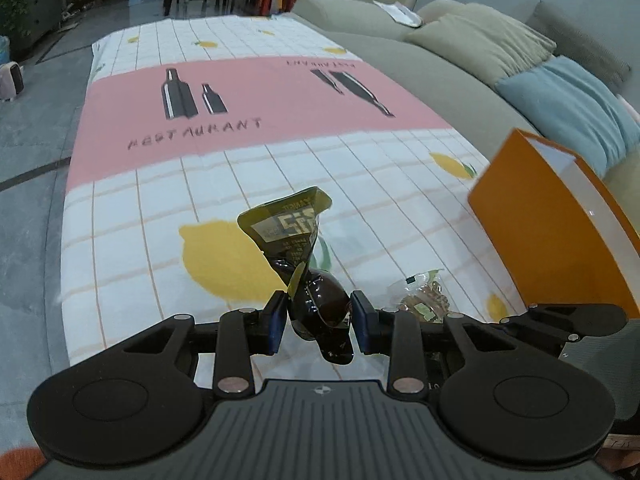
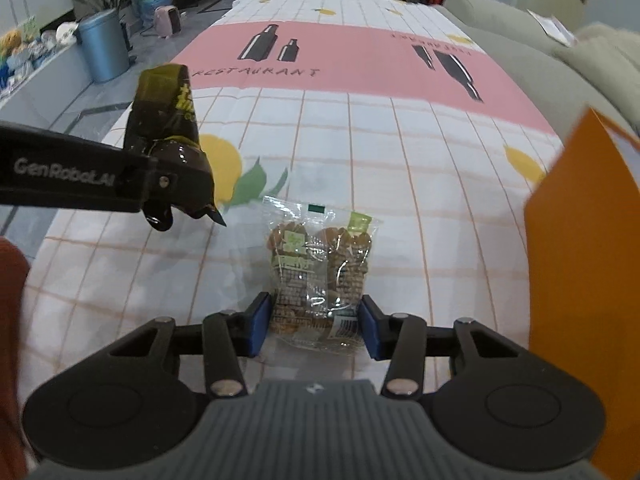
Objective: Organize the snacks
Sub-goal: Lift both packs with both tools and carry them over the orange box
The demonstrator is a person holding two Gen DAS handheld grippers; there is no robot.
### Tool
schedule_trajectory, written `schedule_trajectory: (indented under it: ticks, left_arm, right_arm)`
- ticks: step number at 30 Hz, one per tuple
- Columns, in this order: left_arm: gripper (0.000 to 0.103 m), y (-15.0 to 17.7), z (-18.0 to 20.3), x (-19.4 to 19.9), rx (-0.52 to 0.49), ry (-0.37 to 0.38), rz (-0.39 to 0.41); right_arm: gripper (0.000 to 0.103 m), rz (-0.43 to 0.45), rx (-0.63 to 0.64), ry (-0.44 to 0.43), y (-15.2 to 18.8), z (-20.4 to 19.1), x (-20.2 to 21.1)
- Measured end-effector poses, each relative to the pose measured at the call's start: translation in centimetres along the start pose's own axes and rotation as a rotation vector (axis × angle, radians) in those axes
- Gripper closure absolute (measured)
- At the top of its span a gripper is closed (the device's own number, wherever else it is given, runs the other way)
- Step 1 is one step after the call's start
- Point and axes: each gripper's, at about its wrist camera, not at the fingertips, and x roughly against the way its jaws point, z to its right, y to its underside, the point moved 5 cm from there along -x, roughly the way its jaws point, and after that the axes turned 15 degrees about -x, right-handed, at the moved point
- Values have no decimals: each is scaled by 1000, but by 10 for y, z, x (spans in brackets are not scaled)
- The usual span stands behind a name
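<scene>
Left wrist view is showing the left gripper (image 1: 319, 322) pinching a dark green pouch (image 1: 298, 240) by its fat lower end, pads pressing both sides, so the flat printed top is standing up and away from the fingers. Gripping low on the bulge is likely giving a firmer hold than the slippery sealed edge would. The pouch is hanging clear above the tablecloth (image 1: 248, 92), left of the orange box (image 1: 552, 236).

Right wrist view is looking down on a clear nut packet (image 2: 320, 276) lying flat on the cloth, just left of the box (image 2: 580, 280). The right gripper (image 2: 316, 326) is straddling the packet's near end, blue pads on either side; whether they are already squeezing the film I cannot tell. Coming at the narrow end is letting the jaws span the packet.

The box is standing open at the cloth's right edge, near both snacks, and is probably meant to receive them, which would explain why both hands are working close beside it.
</scene>
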Motion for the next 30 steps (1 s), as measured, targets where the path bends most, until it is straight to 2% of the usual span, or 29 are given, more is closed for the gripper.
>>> schedule_trajectory:
  ticks: [3,15,22,30]
  left_arm:
    - [65,5,12,10,-9,22,4]
    - [65,-3,59,68,-32,83,89]
    - [65,-34,96,86,-95,154,154]
    - [65,-87,162,75,-250,260,194]
  right_arm:
    - [59,8,7,-4,11,0,14]
    - [59,177,-10,-3,16,15,101]
    - [59,276,-57,20,17,37,155]
    - [59,320,-104,117,8,101,187]
